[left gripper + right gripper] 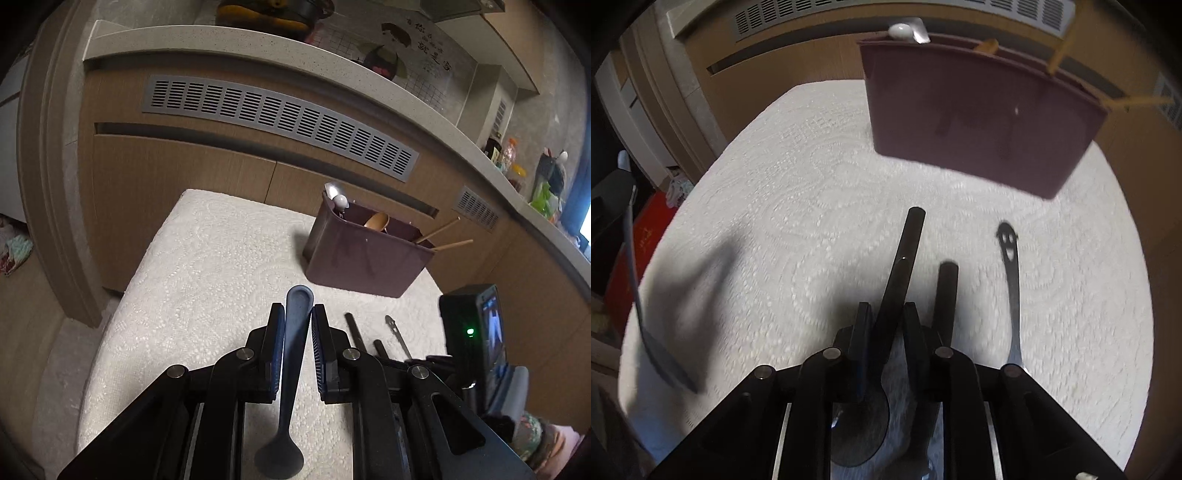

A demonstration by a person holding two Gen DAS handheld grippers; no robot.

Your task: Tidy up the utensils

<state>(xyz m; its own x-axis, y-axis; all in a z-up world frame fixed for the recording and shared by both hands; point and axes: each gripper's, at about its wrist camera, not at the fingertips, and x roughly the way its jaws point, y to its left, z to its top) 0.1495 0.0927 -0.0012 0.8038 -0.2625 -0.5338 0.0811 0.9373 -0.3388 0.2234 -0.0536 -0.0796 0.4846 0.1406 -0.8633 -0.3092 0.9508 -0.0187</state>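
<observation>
Between our left claw [298, 325] pads runs a dark blue plastic spoon [291, 369], handle tip forward and rounded bowl at the bottom of the left wrist frame; the jaws are closed on its smooth, flat handle, and it seems lifted clear of the cloth. Our right claw [886, 314] is closed around the handle of a black spoon [897, 273], a glossy straight bar whose shiny bowl sits below the jaws; we cannot tell whether it has left the table.

Largest in both views is the table [798, 177], covered by a white cloth with an embossed, quilted swirl pattern. Next comes the utensil caddy [975, 122], a matte plum-brown plastic box with rounded corners, standing at the upper right of the frame. It already holds a wooden spoon [377, 221], wooden chopsticks [439, 236] leaning out over its right edge, and a white-tipped metal piece [338, 195] at its left corner, so we judge part of the sorting done.

Left over, lower right in the right wrist frame, are a second black handle [947, 295] and a slim metal utensil [1010, 269] with a smiley-face cutout, both flat on the cloth. Those two, plus the two spoons we hold, remain outside the caddy.
</observation>
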